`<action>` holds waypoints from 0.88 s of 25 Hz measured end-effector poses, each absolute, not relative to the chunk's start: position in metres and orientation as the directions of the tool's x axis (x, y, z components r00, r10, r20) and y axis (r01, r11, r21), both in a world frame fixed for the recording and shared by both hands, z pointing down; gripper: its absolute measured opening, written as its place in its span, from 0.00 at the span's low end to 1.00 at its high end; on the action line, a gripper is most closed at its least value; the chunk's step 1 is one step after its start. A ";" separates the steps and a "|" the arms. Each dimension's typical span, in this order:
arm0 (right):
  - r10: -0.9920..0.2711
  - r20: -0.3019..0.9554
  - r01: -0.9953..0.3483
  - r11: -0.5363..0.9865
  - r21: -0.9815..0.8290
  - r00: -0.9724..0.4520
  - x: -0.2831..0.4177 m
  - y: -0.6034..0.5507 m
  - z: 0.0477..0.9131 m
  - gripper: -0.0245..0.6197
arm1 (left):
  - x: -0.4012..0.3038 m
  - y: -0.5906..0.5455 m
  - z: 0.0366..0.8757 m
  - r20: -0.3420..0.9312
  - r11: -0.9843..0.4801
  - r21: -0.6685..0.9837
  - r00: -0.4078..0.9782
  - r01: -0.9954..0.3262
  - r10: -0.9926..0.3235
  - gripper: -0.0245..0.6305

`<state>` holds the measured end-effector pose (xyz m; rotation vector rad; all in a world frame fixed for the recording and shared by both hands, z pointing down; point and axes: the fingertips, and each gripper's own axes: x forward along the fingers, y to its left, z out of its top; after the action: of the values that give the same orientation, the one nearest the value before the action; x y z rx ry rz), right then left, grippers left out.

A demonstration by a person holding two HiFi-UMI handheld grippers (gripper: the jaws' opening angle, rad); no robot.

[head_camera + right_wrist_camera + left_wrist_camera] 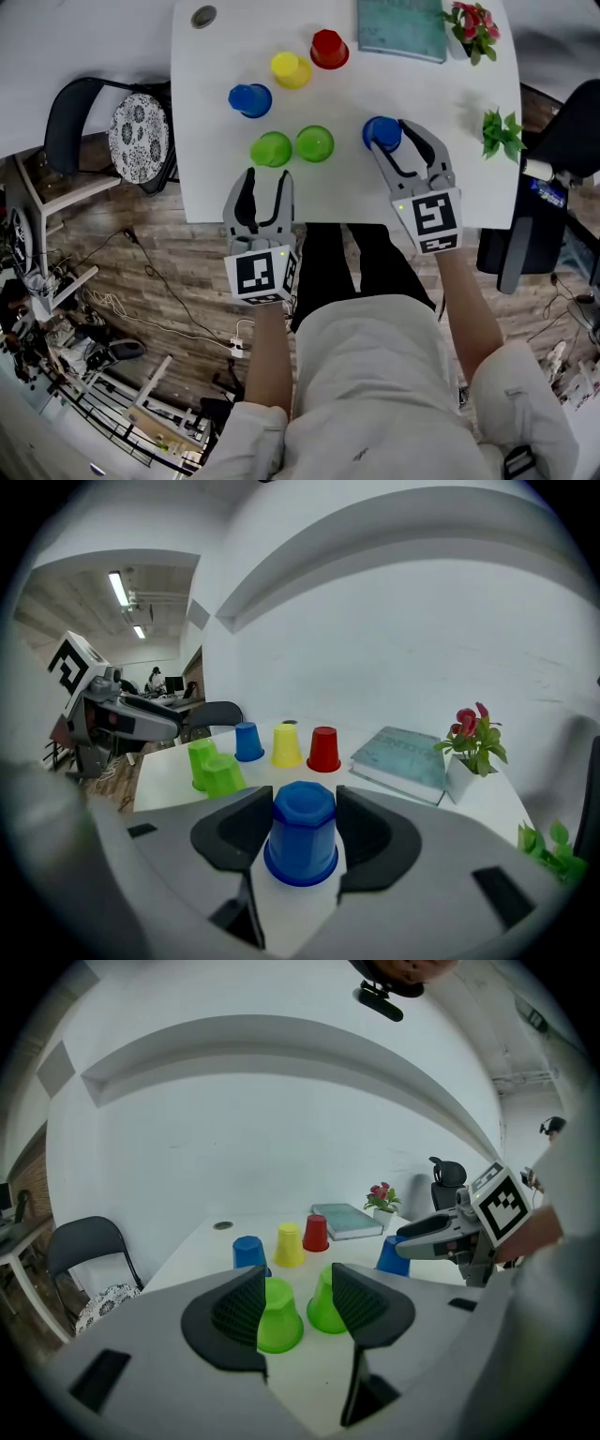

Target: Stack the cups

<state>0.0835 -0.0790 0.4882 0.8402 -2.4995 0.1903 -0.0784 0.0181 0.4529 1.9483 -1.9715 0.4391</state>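
Observation:
Several upside-down cups stand on the white table (216, 178). My right gripper (389, 137) (303, 808) is shut on a blue cup (382, 131) (302, 841), its pads against both of the cup's sides. Whether that cup is off the table I cannot tell. Two green cups (271, 148) (315, 143) stand side by side in the middle. My left gripper (265, 180) (298, 1283) is open at the table's front edge, just short of them, with nothing between its fingers. Further back stand a second blue cup (249, 99), a yellow cup (291, 69) and a red cup (329, 49).
A teal book (401, 28) and a pot of red flowers (473, 28) lie at the table's far right. A small green plant (502, 131) sits by the right edge. A dark chair with a patterned cushion (139, 136) stands left of the table.

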 end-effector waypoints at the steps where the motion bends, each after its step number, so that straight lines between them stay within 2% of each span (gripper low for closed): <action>1: -0.524 0.494 -0.592 0.806 0.022 -0.694 0.081 -0.077 0.488 0.37 | -0.079 0.019 0.453 0.443 0.018 0.015 -0.009 -1.000 -0.896 0.39; 22: -0.450 0.498 -0.513 0.858 0.012 -0.741 0.045 -0.057 0.499 0.37 | -0.094 0.037 0.458 0.451 0.075 0.022 -0.057 -0.997 -0.891 0.39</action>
<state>0.0453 -0.0572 0.4988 0.7047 -2.5343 0.1714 -0.0938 0.0368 0.4580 1.8769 -2.0131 0.4241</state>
